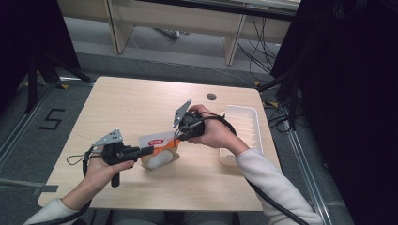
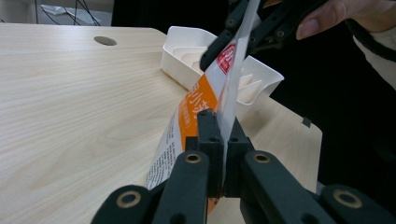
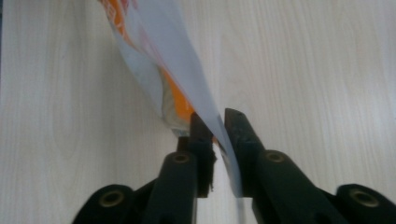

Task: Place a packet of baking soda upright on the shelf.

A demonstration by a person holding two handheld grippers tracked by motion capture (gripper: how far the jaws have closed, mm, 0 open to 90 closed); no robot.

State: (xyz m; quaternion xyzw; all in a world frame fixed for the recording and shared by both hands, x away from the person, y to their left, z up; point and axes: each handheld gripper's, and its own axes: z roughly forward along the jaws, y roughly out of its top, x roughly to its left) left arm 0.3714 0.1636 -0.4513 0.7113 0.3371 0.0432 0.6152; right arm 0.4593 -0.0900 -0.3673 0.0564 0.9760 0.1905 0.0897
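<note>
A white and orange printed bag (image 1: 159, 152) stands on the wooden table (image 1: 131, 103), held from both sides. My left gripper (image 1: 149, 150) lies level at the bag's left edge, shut on it. In the left gripper view its jaws (image 2: 223, 123) pinch the flat sealed edge of the bag (image 2: 196, 102). My right gripper (image 1: 179, 136) comes down from above at the bag's upper right corner, shut on it. In the right gripper view its jaws (image 3: 215, 123) clamp the thin white edge of the bag (image 3: 154, 51), with the table below.
A white ribbed plastic tray (image 1: 244, 131) sits at the table's right edge, just behind the right hand; its rim (image 2: 187, 42) is close to the bag. A round cable hole (image 1: 211, 96) lies near the table's far edge. Dark curtains and cables surround the table.
</note>
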